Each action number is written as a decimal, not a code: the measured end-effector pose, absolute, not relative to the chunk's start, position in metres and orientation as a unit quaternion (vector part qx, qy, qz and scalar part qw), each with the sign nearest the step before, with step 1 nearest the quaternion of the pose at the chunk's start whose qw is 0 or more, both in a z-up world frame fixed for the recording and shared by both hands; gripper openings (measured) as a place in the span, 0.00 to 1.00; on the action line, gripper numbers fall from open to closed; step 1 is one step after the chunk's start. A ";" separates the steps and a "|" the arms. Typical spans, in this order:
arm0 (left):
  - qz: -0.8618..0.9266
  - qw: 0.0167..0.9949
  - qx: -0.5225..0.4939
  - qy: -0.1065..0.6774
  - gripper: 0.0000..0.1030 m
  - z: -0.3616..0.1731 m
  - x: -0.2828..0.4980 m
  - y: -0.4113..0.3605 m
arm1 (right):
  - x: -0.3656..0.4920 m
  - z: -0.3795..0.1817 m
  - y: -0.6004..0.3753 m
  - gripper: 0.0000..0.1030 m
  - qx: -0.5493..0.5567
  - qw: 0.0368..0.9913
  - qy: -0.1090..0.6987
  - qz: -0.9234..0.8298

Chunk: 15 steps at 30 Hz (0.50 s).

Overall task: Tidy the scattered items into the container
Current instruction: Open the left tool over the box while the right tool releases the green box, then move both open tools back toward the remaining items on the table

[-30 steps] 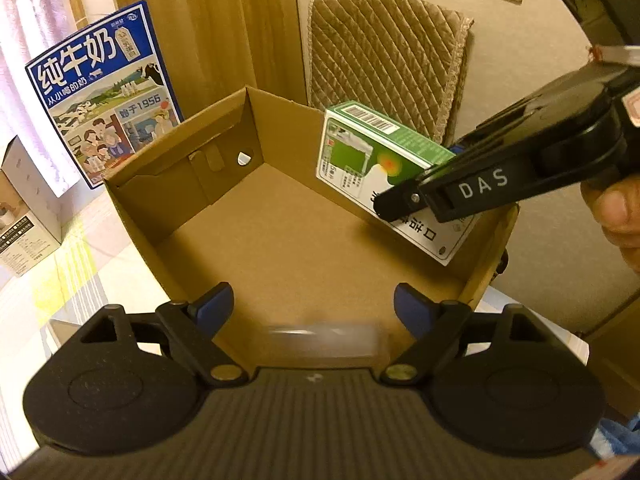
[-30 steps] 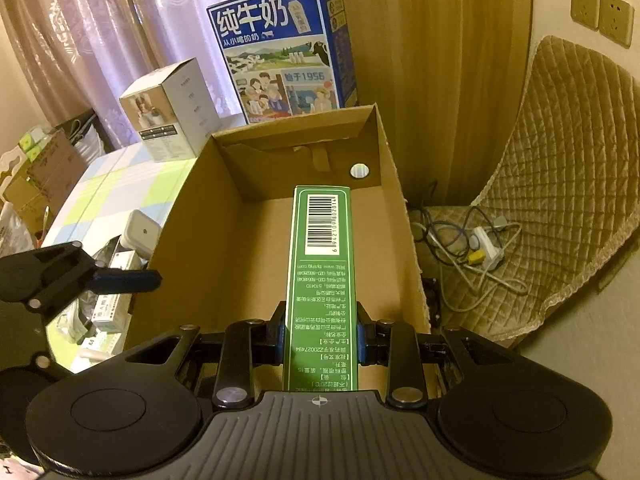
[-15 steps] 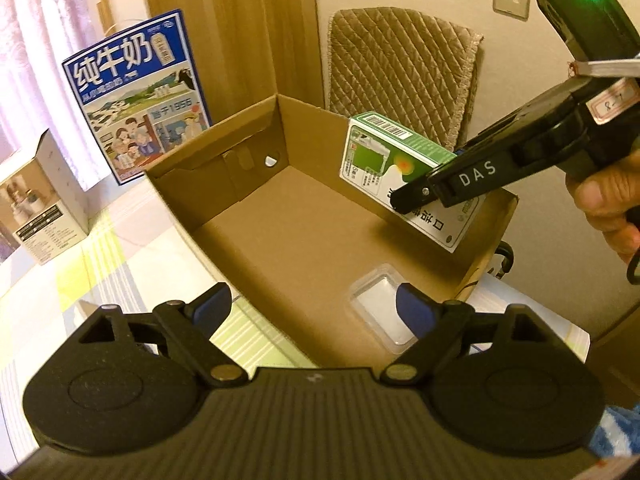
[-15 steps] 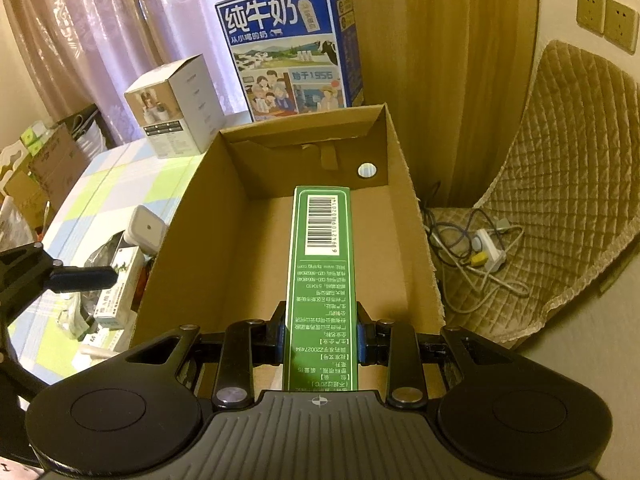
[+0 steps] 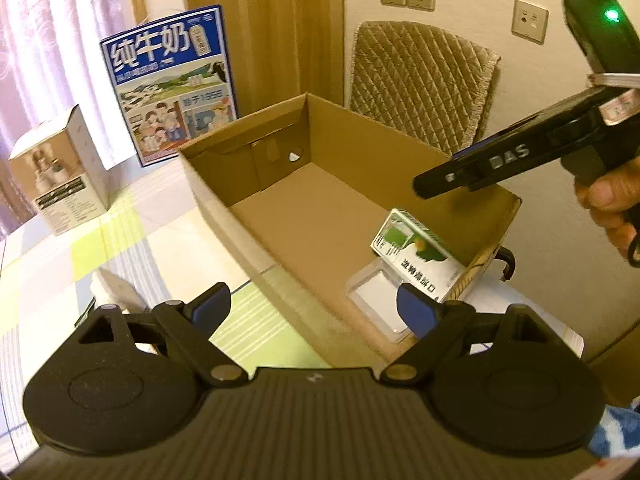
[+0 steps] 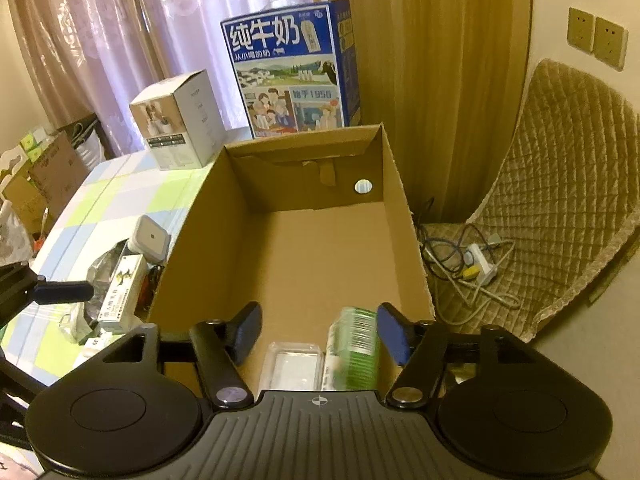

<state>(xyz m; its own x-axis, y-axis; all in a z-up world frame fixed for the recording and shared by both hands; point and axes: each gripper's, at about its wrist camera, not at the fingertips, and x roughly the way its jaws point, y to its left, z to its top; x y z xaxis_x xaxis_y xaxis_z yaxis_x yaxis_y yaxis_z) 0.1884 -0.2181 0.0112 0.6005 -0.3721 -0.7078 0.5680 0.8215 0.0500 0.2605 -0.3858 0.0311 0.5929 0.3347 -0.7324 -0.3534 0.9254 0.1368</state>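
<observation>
While the right tool (image 6: 318, 334) hangs over the near end of the cardboard box (image 6: 200, 216), its jaws have just been opening and hold nothing now. Below them the green carton (image 6: 354, 344) sits inside the box beside a clear plastic case (image 6: 292, 362). Left tool (image 5: 312, 308) is spread wide and empty at the box's near left wall. Left of the box, small packs (image 6: 122, 290) clutter the checked desk (image 6: 100, 196). Behind the box stands a blue milk carton (image 6: 296, 68).

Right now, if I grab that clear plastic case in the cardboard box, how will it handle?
The clear plastic case lies flat, so it probably won't roll or tip. It looks thin and glossy: likely light, perhaps slippery, and may flex if squeezed.
</observation>
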 end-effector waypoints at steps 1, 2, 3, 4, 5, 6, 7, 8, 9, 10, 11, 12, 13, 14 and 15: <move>-0.264 0.884 0.135 0.361 0.85 0.012 0.186 -0.215 | 0.257 0.033 -0.386 0.66 -0.011 0.893 0.406 0.192; -0.261 0.885 0.134 0.361 0.85 0.013 0.183 -0.212 | 0.254 0.035 -0.385 0.68 -0.012 0.894 0.405 0.193; -0.259 0.886 0.133 0.361 0.85 0.014 0.181 -0.210 | 0.250 0.037 -0.385 0.69 -0.012 0.895 0.403 0.193; -0.256 0.887 0.132 0.361 0.85 0.015 0.178 -0.207 | 0.246 0.039 -0.384 0.72 -0.013 0.895 0.401 0.195; -0.254 0.888 0.131 0.361 0.86 0.017 0.176 -0.205 | 0.242 0.041 -0.383 0.75 -0.014 0.896 0.399 0.196; -0.251 0.888 0.130 0.362 0.86 0.018 0.173 -0.202 | 0.237 0.043 -0.382 0.77 -0.014 0.896 0.397 0.198; -0.248 0.889 0.127 0.362 0.86 0.020 0.170 -0.199 | 0.233 0.045 -0.380 0.80 -0.015 0.897 0.396 0.199; -0.246 0.890 0.125 0.362 0.86 0.021 0.167 -0.196 | 0.228 0.048 -0.378 0.83 -0.015 0.897 0.394 0.200; -0.244 0.891 0.123 0.362 0.86 0.022 0.164 -0.193 | 0.223 0.050 -0.377 0.84 -0.016 0.898 0.391 0.202; -0.241 0.892 0.121 0.362 0.86 0.024 0.161 -0.191 | 0.219 0.052 -0.375 0.86 -0.016 0.898 0.389 0.203; -0.239 0.893 0.119 0.362 0.87 0.025 0.158 -0.187 | 0.214 0.054 -0.373 0.88 -0.018 0.899 0.387 0.204; -0.237 0.894 0.117 0.362 0.87 0.027 0.155 -0.184 | 0.209 0.055 -0.371 0.89 -0.020 0.899 0.386 0.205; -0.235 0.895 0.116 0.362 0.87 0.028 0.151 -0.181 | 0.204 0.057 -0.368 0.92 -0.022 0.899 0.384 0.207; -0.232 0.896 0.115 0.361 0.88 0.029 0.147 -0.178 | 0.199 0.059 -0.366 0.94 -0.024 0.899 0.383 0.210; -0.229 0.897 0.114 0.361 0.89 0.030 0.144 -0.174 | 0.195 0.059 -0.364 0.95 -0.025 0.899 0.383 0.212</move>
